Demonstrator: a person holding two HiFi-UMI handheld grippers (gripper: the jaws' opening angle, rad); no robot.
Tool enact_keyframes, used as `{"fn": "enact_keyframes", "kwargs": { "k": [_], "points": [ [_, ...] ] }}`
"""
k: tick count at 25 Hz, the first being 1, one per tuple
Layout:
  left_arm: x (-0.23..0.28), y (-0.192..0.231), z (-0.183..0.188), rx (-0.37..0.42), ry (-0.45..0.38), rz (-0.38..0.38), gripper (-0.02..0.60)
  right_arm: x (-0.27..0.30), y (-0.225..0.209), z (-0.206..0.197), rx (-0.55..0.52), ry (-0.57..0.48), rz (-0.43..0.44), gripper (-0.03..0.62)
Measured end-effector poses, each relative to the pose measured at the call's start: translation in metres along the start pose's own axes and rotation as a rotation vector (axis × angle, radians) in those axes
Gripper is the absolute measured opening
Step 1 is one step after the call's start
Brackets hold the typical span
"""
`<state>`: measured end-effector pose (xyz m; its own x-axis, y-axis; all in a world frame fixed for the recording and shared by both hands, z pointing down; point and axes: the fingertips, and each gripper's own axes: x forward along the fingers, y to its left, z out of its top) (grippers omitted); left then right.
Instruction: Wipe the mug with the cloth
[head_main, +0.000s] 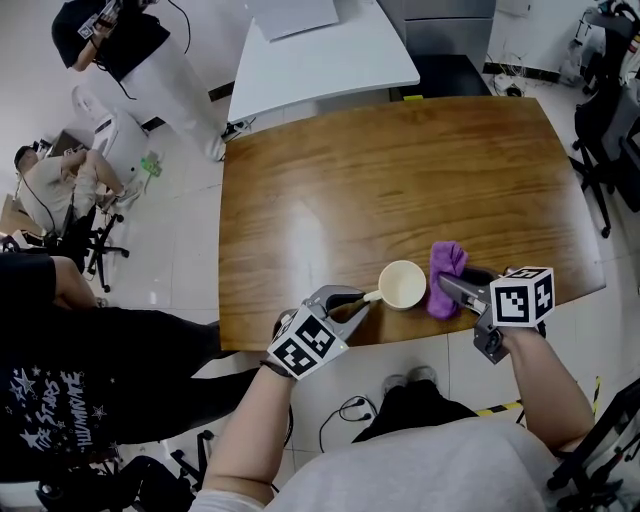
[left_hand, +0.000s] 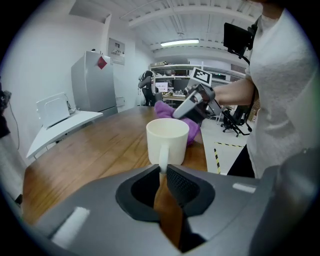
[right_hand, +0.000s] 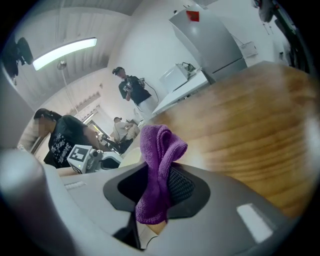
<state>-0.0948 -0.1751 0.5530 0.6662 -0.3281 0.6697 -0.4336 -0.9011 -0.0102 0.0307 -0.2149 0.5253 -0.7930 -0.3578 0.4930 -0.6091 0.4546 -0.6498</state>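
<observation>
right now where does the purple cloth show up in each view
Head view: cloth just right of the mug, lower centre.
Left gripper view: cloth behind the mug, just above centre.
Right gripper view: cloth dead centre, clamped in the right gripper.
Shared landmark: the wooden table under it all.

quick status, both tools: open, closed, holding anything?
left tool: closed on the handle of the mug.
right tool: closed on the purple cloth.

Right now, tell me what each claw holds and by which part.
The left claw grips the mug by its handle. The right claw pinches the purple cloth around its bunched middle.
</observation>
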Motion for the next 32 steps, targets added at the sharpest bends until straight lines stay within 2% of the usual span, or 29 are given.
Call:
{"fn": "enact_keyframes", "kwargs": {
  "k": [4, 7, 14, 23, 32],
  "points": [
    [0.000, 0.005, -0.002, 0.011, -0.002, 0.005, 0.040, -0.002, 0.014, 0.039, -0.136, -0.011, 0.050, 0.108],
    [-0.001, 0.004, -0.004, 0.012, -0.010, -0.006, 0.040, 0.013, 0.015, 0.047, -0.163, 0.005, 0.061, 0.108],
    [0.000, 0.005, -0.003, -0.011, -0.013, -0.001, 0.040, 0.044, 0.015, 0.030, -0.144, 0.096, 0.126, 0.107],
    [0.000, 0.019, -0.004, -0.080, -0.052, 0.045, 0.032, 0.049, 0.007, 0.002, -0.057, 0.144, 0.169, 0.107],
    [0.005, 0.029, -0.002, -0.119, -0.089, 0.072, 0.020, 0.054, -0.008, -0.032, -0.021, 0.209, 0.160, 0.107]
  ]
}}
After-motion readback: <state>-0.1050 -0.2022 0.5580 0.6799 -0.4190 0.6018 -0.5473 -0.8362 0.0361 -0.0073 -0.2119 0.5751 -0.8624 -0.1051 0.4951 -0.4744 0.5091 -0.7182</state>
